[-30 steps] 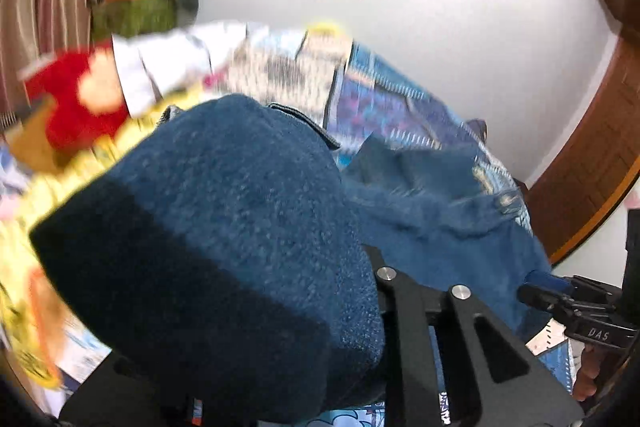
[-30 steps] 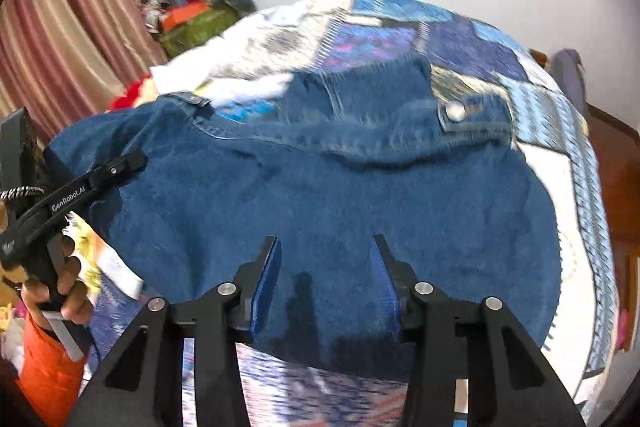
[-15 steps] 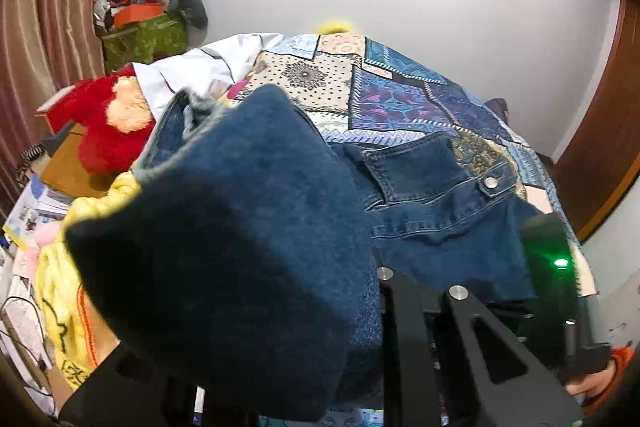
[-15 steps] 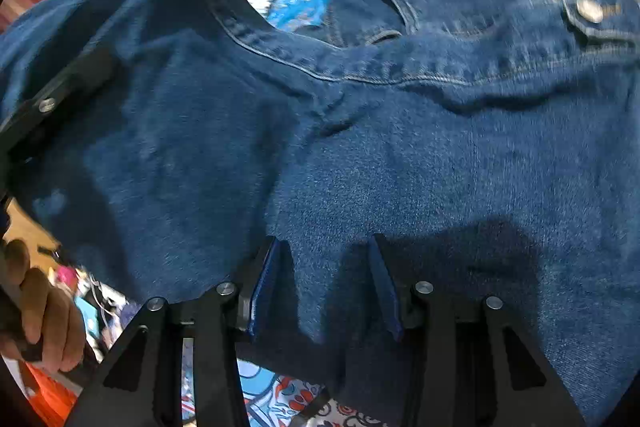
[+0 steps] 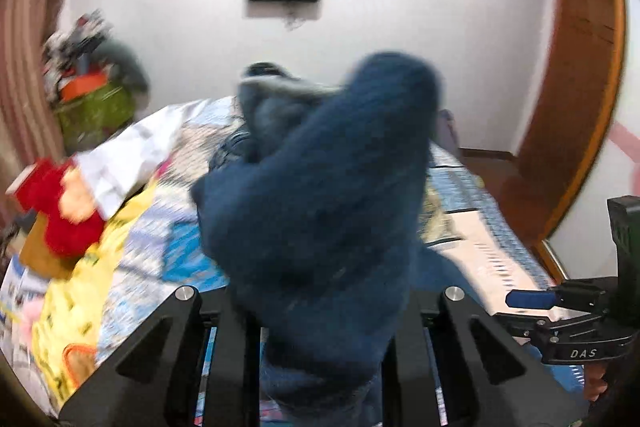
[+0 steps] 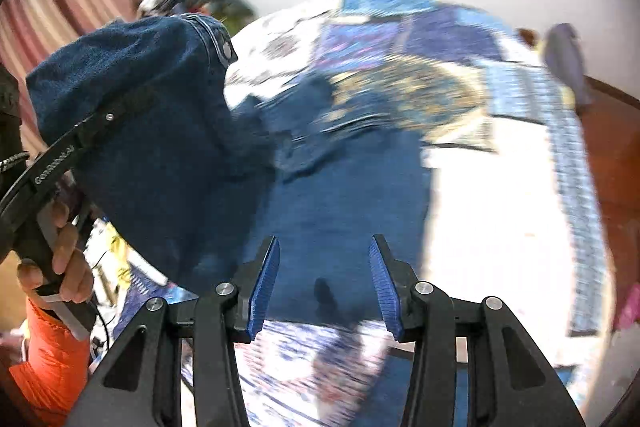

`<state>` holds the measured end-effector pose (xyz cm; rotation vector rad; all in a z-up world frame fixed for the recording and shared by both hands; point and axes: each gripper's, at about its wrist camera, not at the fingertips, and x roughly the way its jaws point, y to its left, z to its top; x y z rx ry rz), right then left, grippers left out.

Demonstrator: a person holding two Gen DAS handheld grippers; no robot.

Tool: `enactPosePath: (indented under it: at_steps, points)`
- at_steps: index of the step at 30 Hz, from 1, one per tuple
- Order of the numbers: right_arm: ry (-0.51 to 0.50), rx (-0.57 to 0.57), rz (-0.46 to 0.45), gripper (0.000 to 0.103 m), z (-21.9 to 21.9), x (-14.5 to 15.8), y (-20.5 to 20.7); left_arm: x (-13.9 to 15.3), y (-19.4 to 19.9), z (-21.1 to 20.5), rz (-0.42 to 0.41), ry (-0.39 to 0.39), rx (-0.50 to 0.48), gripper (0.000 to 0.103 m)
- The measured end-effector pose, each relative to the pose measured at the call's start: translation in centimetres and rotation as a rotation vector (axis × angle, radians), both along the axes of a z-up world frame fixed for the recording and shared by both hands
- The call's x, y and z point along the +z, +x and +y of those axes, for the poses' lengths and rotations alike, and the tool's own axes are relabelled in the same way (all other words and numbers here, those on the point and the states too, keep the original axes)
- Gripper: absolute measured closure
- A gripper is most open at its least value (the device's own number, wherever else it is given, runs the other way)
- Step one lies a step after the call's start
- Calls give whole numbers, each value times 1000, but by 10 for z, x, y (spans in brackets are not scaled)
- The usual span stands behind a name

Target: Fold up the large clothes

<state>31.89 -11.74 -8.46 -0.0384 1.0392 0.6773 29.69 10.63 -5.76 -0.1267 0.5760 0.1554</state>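
Left gripper [image 5: 320,311] closing on bunched denim jacket [image 6: 168,131], lifted to fold across bed [image 6: 500,227]; right gripper [image 6: 323,283] parted, empty.

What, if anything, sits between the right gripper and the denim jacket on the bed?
Nothing visible. The right gripper hangs over the denim jacket with its blue pads apart and empty, and only open air lies between. The left gripper lifts a bunched part of the jacket off to the side, its jaws closing on the cloth.
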Motion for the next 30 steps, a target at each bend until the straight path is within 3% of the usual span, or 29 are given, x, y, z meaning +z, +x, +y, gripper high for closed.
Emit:
enactPosePath:
  at_steps: [5, 10, 14, 18, 22, 28, 29, 30]
  points:
    - [17, -71, -14, 60, -52, 16, -4, -9, 27, -67, 33, 65, -148, 87]
    - [15, -119, -9, 60, -83, 14, -10, -49, 45, -107, 185, 53, -280, 87]
    - [31, -156, 10, 60, -103, 10, -8, -81, 49, -110, 297, -26, -287, 86]
    - [49, -185, 36, 60, -117, 6, -8, -100, 43, -118, 358, -1, -325, 83]
    - [42, -191, 45, 60, -117, 8, -8, -96, 31, -125, 386, 26, -343, 79]
    - [49, -167, 15, 59, -102, 25, -9, -85, 22, -111, 426, -10, -323, 70]
    - [52, -161, 6, 58, -99, 28, -9, -84, 22, -110, 429, -7, -325, 66]
    - [56, -154, -6, 51, -95, 33, -10, -84, 20, -110, 433, -3, -334, 57]
